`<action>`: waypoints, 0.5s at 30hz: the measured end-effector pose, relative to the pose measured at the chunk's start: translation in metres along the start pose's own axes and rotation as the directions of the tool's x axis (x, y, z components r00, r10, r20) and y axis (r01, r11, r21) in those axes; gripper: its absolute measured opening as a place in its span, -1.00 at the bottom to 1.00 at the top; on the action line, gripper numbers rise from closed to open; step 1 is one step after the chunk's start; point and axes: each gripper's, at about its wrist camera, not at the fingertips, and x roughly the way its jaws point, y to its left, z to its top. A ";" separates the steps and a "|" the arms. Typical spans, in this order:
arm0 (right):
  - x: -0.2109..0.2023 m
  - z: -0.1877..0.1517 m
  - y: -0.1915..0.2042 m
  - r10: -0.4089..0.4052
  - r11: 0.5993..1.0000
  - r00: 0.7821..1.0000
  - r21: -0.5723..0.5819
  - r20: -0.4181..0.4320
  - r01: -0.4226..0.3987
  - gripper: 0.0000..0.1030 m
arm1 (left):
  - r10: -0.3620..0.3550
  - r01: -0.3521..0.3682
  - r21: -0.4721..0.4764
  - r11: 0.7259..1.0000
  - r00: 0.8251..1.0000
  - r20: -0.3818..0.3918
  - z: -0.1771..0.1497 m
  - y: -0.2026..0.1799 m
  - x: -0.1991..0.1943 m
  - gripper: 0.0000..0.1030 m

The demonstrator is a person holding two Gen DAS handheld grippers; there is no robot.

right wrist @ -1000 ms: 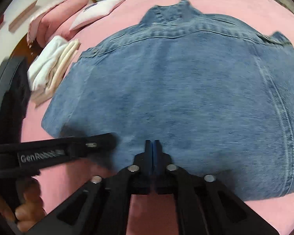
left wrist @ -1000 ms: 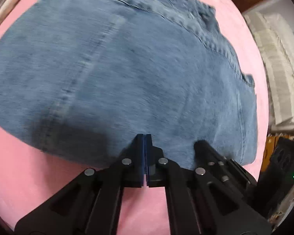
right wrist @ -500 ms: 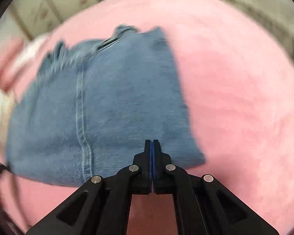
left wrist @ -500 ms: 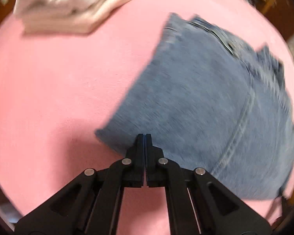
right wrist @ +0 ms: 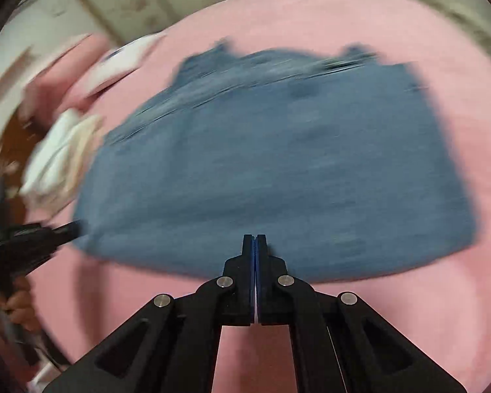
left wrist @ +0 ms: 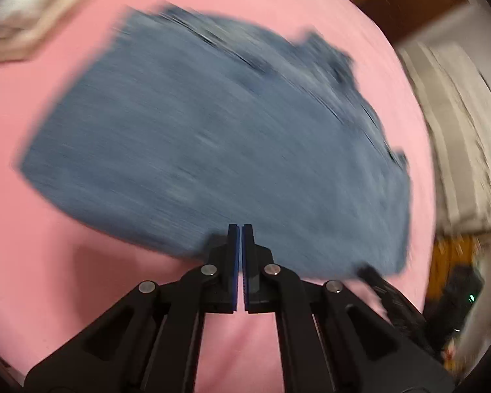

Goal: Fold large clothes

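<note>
The denim garment (left wrist: 219, 150) lies flat on the pink bed (left wrist: 49, 278), spread as a broad, roughly rectangular block with its collar and seamed top edge on the far side and its plain near edge running crosswise just ahead of both grippers. Its long axis appears to run left to right across the 2 views, though motion blur smears the edges.

The left gripper (left wrist: 238, 229) has its fingers drawn almost together, with only a thin slit between the blue pads; its tips sit at the near edge, toward the middle-right of that hem. Whether cloth is pinched there cannot be told. The right gripper (right wrist: 254, 238) has its fingers pressed together, tips likewise at the near edge, somewhat right of centre in its own view; a pinch cannot be confirmed here either.

Both grippers stand on the same side, the hem side, so the garment lies straight ahead of each. By my judgement, a next fold would carry this near edge forward toward the collar.

A stack of pale folded cloth (right wrist: 59, 160) rests beyond the garment's left side.
</note>
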 end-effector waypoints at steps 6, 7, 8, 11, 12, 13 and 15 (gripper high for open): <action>0.050 0.022 0.016 0.088 0.994 0.996 0.072 -0.021 -0.087 -1.00 | -0.040 0.044 0.048 0.998 0.996 -0.085 -0.003 -0.049 0.054 -0.99; 0.061 0.027 0.019 0.098 0.991 0.995 0.090 -0.022 -0.095 -1.00 | -0.045 0.048 0.046 0.998 0.996 -0.081 0.000 -0.051 0.059 -0.99; 0.075 0.039 0.019 0.105 0.990 0.994 0.100 -0.016 -0.103 -1.00 | -0.040 0.044 0.053 0.998 0.997 -0.070 0.008 -0.053 0.064 -0.99; 0.091 0.061 0.019 0.112 0.989 0.994 0.095 -0.005 -0.111 -1.00 | -0.015 0.017 0.060 0.998 1.000 -0.026 0.034 -0.062 0.085 -0.98; 0.095 0.070 0.018 0.116 0.989 0.993 0.095 0.002 -0.116 -1.00 | -0.022 0.023 0.050 0.998 1.000 -0.009 0.043 -0.063 0.089 -0.98; 0.112 0.083 0.023 0.118 0.988 0.993 0.097 0.012 -0.119 -1.00 | -0.029 0.029 0.043 0.999 1.000 -0.001 0.052 -0.063 0.087 -0.99; 0.136 0.109 0.022 0.107 0.987 0.994 0.114 0.036 -0.110 -1.00 | -0.035 0.034 0.036 0.999 0.999 0.014 0.070 -0.065 0.095 -0.99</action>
